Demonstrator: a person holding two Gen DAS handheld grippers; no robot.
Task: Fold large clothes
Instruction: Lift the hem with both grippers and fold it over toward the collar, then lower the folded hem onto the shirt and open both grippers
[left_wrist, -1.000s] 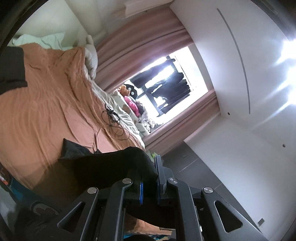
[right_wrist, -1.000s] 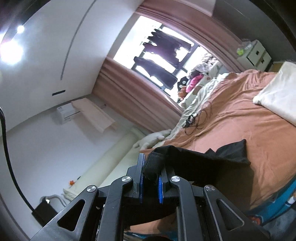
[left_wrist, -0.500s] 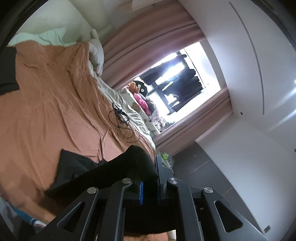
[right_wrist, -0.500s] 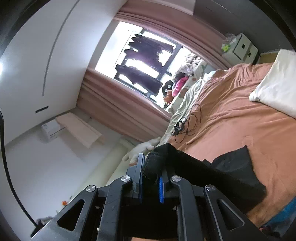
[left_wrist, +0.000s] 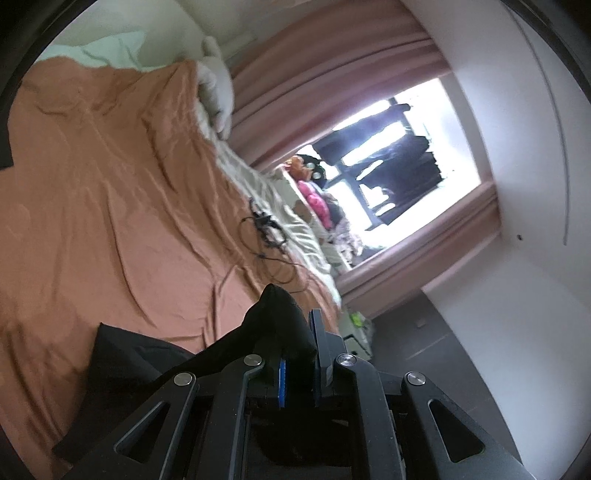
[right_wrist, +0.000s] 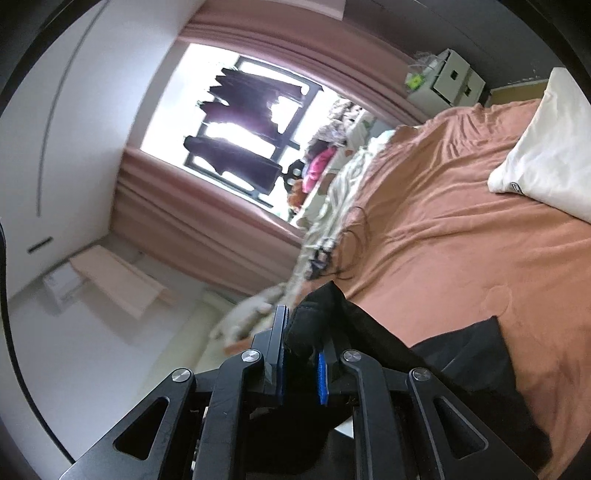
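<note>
Left tool (left_wrist: 299, 354) – right tool (right_wrist: 301, 349) near level; each clamps black garment (right_wrist: 461, 354).

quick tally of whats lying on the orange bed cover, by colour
black: 2, the black garment and the tangle of cables
white: 1, the pillow
total: 3

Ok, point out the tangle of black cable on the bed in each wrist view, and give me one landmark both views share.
Left wrist view: the black cable lies just left of centre, at the far edge of the orange bedspread, above the held black garment.
Right wrist view: the cable lies just right of centre, above the garment.
Shared landmark: the bright window with dark clothes hanging in it.
</note>
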